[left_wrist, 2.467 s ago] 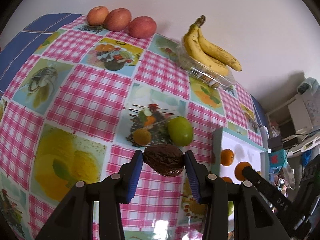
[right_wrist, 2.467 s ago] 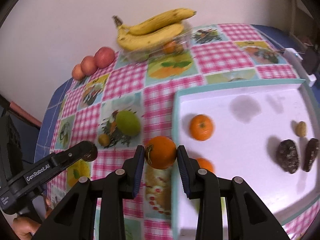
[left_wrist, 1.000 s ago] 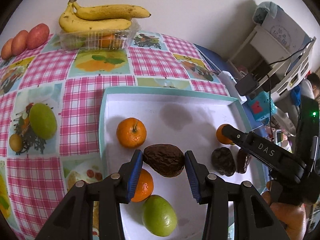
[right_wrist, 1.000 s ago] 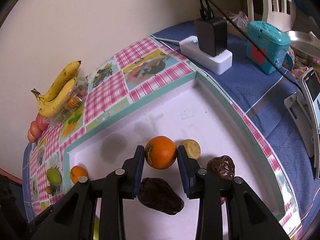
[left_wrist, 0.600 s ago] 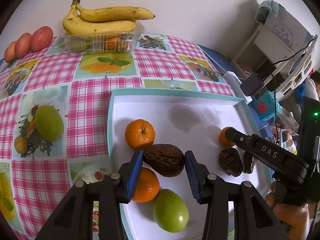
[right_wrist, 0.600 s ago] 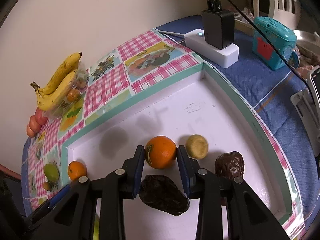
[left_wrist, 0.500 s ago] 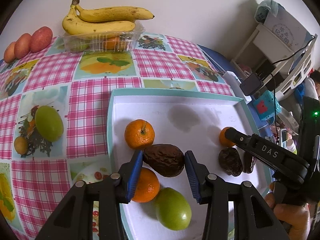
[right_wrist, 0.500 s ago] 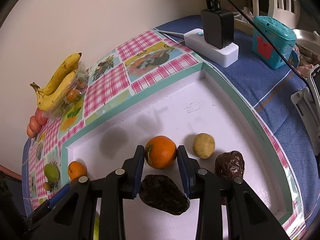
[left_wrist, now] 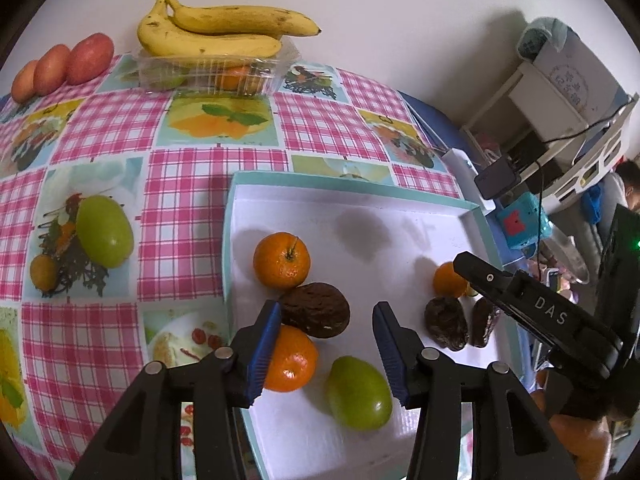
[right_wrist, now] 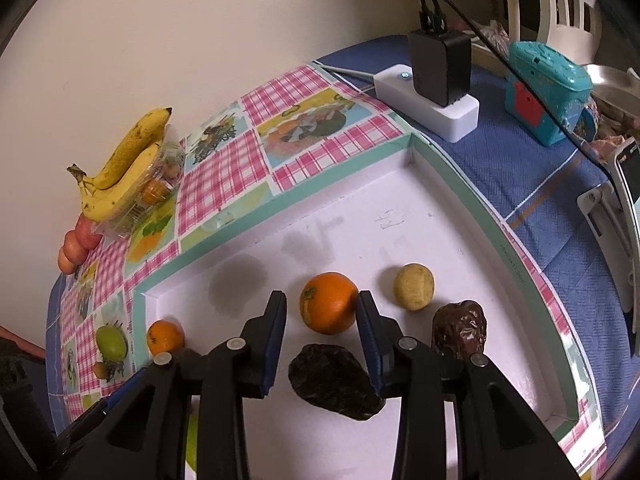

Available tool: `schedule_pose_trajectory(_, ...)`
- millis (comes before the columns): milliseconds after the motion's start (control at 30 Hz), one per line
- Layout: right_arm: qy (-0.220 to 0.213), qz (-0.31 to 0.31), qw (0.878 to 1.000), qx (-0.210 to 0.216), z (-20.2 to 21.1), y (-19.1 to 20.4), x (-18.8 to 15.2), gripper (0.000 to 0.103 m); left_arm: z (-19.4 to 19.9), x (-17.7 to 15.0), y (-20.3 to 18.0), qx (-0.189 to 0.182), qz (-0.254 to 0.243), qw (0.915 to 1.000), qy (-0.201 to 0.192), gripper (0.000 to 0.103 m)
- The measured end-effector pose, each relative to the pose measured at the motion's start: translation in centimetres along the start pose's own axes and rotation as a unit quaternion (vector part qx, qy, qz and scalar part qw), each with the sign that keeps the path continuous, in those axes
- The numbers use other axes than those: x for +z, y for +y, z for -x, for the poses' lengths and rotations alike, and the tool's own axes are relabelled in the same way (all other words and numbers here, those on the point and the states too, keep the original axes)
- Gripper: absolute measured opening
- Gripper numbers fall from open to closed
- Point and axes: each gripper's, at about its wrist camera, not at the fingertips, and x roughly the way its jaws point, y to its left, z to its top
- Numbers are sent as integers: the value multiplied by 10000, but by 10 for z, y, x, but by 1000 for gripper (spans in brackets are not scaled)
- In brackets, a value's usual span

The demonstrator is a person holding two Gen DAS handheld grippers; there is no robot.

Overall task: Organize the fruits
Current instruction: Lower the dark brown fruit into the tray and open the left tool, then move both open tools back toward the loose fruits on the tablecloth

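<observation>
A white tray [left_wrist: 420, 216] with a teal rim holds the sorted fruit. My left gripper [left_wrist: 326, 332] points down into it and its jaws are opening. A dark wrinkled fruit [left_wrist: 314, 310] lies between them on the tray floor, near the left pad and clear of the right one. It leans on two oranges [left_wrist: 282, 260]. A green fruit [left_wrist: 358, 392] lies nearer me. My right gripper [right_wrist: 320, 320] is opening too. An orange [right_wrist: 329, 302] sits on the tray [right_wrist: 360, 220] between its pads, with a gap on its left side. Two dark fruits [right_wrist: 334, 380] and a small yellow fruit [right_wrist: 414, 286] lie close by.
Bananas [left_wrist: 216, 36] lie on a clear plastic box against the wall, with three red apples [left_wrist: 88, 58] to their left. A green fruit [left_wrist: 105, 230] and a small yellow one [left_wrist: 43, 272] sit on the checked tablecloth. A power strip [right_wrist: 436, 92] and a teal box [right_wrist: 544, 92] stand beyond the tray.
Both grippers carried their fruit from the tablecloth to the tray. Both pairs of jaws have now widened, and the dark fruit and the orange rest on the tray floor.
</observation>
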Motion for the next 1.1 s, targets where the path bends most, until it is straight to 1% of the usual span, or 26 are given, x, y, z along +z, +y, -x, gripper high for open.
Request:
schedule_pose_trajectory(167, -82, 101, 9999, 34, 9, 6, 1, 37, 16, 2, 10, 115, 151, 9998, -75, 52)
schedule_pose_trajectory(233, -89, 166, 9998, 1, 11, 9, 0, 37, 23, 3, 18, 241, 272, 9993, -83, 53)
schedule_pose_trajectory(300, -60, 235, 9997, -32, 10, 13, -1, 37, 30, 6, 27, 379, 410, 9984, -118, 59)
schedule_pose_trajectory(333, -43, 270, 9996, -49, 10, 14, -2, 37, 34, 6, 33, 449, 474, 9978, -132, 60)
schedule_pose_trajectory(433, -6, 400, 9992, -69, 10, 21, -4, 37, 46, 9, 52, 714, 693, 9948, -230, 61)
schedule_pose_trajectory(500, 16, 486, 9988, -34, 12, 26, -7, 37, 54, 10, 66, 950, 842, 9914, -303, 68)
schedule_pose_trajectory(600, 49, 671, 9977, -22, 12, 36, -11, 37, 67, 13, 89, 1304, 1110, 9845, -389, 74)
schedule_pose_trajectory(633, 61, 741, 9972, -25, 13, 41, -13, 37, 71, 13, 95, 1375, 1186, 9825, -412, 76)
schedule_pose_trajectory(700, 73, 852, 9963, -20, 13, 48, -16, 37, 78, 13, 108, 1511, 1324, 9785, -468, 83)
schedule_pose_trajectory(767, 80, 973, 9952, -14, 13, 56, -19, 37, 84, 13, 120, 1625, 1446, 9746, -536, 85)
schedule_pose_trajectory(867, 98, 1097, 9939, -41, 12, 64, -22, 38, 91, 13, 133, 1749, 1565, 9703, -590, 91)
schedule_pose_trajectory(1033, 190, 1218, 9923, -85, 8, 72, -28, 38, 98, 13, 149, 1711, 1800, 9664, -655, 93)
schedule_pose_trajectory(1100, 204, 1272, 9916, -103, 7, 75, -29, 38, 99, 13, 153, 1778, 1833, 9645, -667, 98)
